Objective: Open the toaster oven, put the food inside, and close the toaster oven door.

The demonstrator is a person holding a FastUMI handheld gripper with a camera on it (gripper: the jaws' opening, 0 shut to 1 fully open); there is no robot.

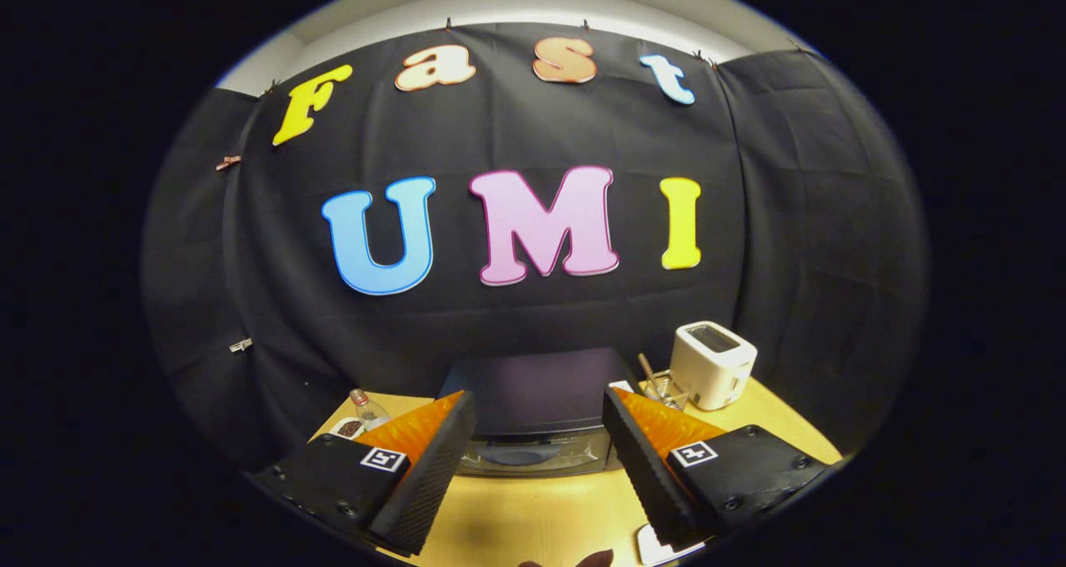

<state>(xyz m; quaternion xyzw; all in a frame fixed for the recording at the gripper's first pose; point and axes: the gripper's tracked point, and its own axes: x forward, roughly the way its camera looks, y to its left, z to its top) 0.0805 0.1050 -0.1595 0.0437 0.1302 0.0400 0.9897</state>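
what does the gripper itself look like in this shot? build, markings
The gripper has two wedge-shaped fingers with ribbed, textured inner faces. Each sits on a black block with screws, and each block carries a small square black-and-white marker tag. No cables visible. It stands open with nothing between the fingers; the toaster oven lies just ahead.

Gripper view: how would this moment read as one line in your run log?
gripper: open, holding nothing | oven: just ahead between fingers, door shut | toaster: right of oven | phase: approach
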